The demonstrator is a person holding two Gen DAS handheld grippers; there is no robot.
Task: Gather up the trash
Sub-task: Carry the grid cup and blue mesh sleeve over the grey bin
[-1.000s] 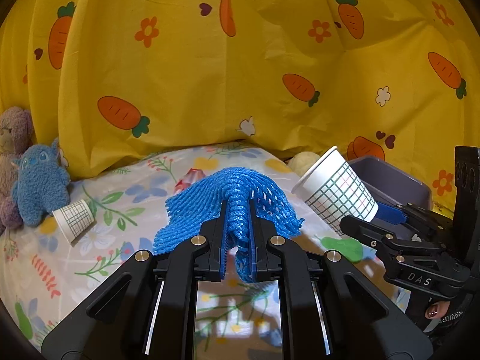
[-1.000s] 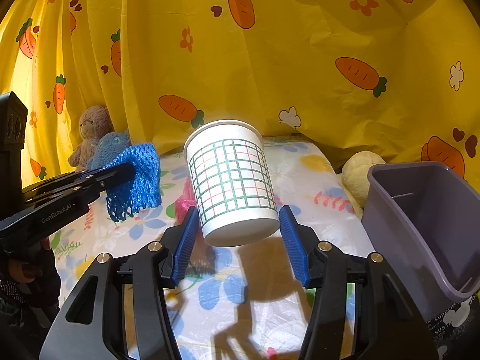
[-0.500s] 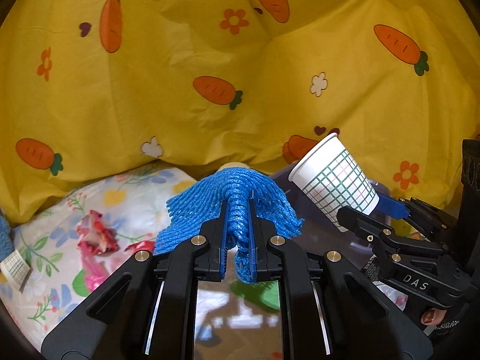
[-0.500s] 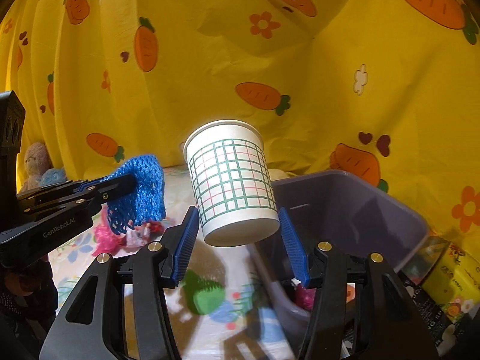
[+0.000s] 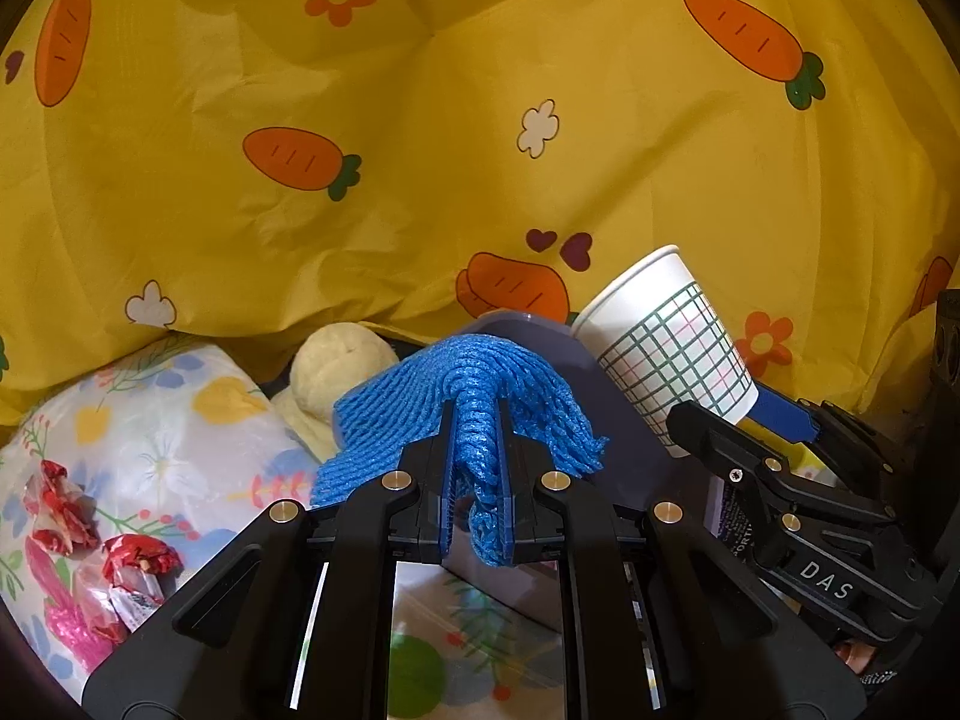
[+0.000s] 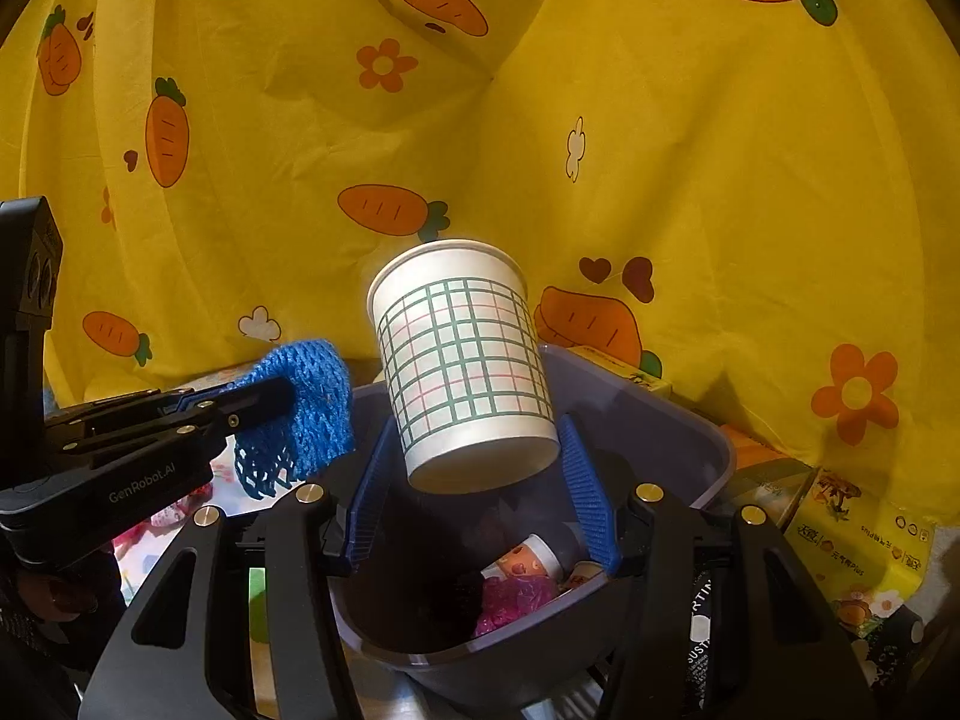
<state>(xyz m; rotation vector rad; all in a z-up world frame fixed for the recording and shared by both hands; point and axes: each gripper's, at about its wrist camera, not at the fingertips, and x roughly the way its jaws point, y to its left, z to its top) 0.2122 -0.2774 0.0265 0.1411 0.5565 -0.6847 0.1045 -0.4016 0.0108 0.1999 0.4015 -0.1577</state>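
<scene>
Yellow carrot-print cloth (image 6: 690,192) hangs behind everything, with a flowered sheet (image 5: 156,444) on the surface at left. My right gripper (image 6: 480,480) has its blue pads clamped at middling width on a checked paper cup (image 6: 462,366), mouth tilted up and away, hanging right over the purple bin (image 6: 690,438), which already has a small bottle and pink wrapper inside. My left gripper (image 5: 474,480) is pinched narrow on a blue foam net (image 5: 444,384), which looks near the bin's left rim; I can't tell if it's over the opening yet. Judgement: this is the drop step. I'd let the cup go first since it's centred, opening wide and clearing out so the net has room. Then I'd bring the net fully past the rim before releasing, as floppy mesh can snag on the pads or drape over the edge. Red wrappers (image 5: 102,534) and a pale plush toy (image 5: 342,372) sit on the sheet beyond.
</scene>
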